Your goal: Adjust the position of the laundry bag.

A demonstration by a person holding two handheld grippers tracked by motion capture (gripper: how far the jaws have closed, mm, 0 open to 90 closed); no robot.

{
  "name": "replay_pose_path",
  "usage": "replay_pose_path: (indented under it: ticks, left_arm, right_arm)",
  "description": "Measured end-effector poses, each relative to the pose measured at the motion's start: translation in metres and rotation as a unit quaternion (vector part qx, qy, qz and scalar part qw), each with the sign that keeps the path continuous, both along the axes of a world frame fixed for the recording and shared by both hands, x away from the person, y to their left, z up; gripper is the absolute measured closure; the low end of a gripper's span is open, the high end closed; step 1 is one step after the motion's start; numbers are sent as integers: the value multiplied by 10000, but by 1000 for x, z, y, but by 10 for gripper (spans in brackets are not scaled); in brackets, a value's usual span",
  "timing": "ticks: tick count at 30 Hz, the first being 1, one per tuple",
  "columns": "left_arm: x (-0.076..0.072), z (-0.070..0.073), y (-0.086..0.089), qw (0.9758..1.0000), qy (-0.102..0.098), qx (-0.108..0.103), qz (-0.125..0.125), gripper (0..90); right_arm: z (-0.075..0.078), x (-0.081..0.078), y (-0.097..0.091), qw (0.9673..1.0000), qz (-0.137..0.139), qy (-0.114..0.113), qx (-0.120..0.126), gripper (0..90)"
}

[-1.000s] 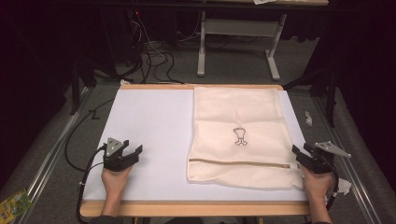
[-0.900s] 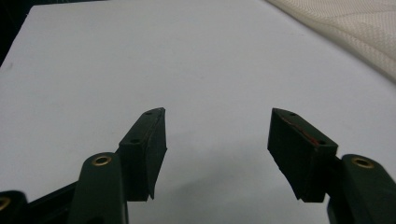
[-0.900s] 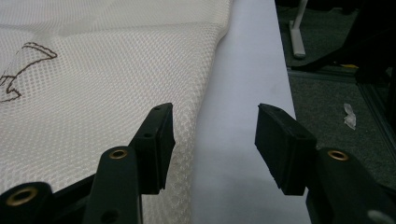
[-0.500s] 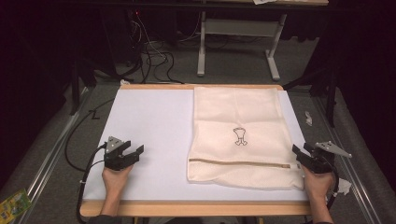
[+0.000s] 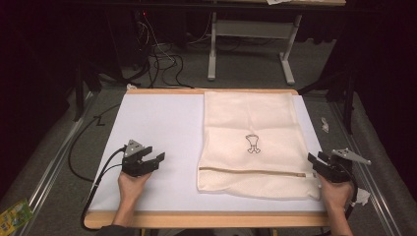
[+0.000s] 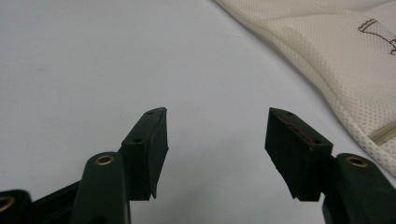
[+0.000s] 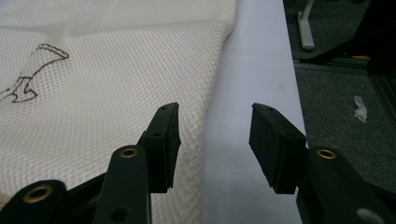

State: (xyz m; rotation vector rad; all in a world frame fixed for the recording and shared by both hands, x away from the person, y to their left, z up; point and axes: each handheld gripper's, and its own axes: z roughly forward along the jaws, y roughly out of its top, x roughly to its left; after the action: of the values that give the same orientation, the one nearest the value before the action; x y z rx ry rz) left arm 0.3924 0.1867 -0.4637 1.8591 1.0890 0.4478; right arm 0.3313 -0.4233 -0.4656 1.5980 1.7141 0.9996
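Note:
A cream mesh bag (image 5: 251, 123) with a zip near its front edge and a small dark stitched figure lies flat on the right half of the white table top (image 5: 157, 118). My left gripper (image 5: 156, 153) stands open over the bare white surface, left of the bag (image 6: 336, 56), with nothing between its jaws (image 6: 215, 135). My right gripper (image 5: 315, 158) sits at the bag's front right corner. Its jaws (image 7: 215, 135) have just been closing and are still apart; the bag's right edge (image 7: 107, 84) runs under one jaw, and no pad presses on it.
The table's wooden rim (image 5: 206, 220) runs along the front. Black cables (image 5: 162, 59) lie on the floor behind the table, and a white desk frame (image 5: 248, 44) stands farther back. A white scrap (image 5: 325, 123) lies on the floor at the right, and a green packet (image 5: 12, 216) at the front left.
My left gripper has shifted a little to the right, toward the bag. The right hand has stayed where it was.

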Motion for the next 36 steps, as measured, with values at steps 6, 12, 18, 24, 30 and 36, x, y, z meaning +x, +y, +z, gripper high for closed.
replay_pose_path:
  ticks: [6, 12, 18, 24, 30, 36]
  left_arm:
    - [2, 3, -19, 9997, 27, 62, -232, 399]
    - [5, 8, -38, 9992, 84, 36, -400, 401]
    - [7, 12, -57, 9983, 109, 13, -578, 402]
    - [11, 13, -79, 9972, 193, 40, -716, 397]
    - [17, 13, -103, 9965, 320, 114, -767, 390]
    - [25, 8, -126, 9950, 447, 88, -888, 384]
  right_arm:
    - [3, -2, 2, 10000, -10, -7, -47, 589]
    - [11, -1, 2, 9999, 86, 54, -32, 586]
    - [11, 2, 4, 9997, 132, 215, -4, 580]
    - [11, 5, 7, 9993, 196, 323, -27, 574]
    - [14, 12, 6, 9991, 203, 364, 70, 552]
    - [14, 17, 8, 9981, 288, 539, 12, 529]
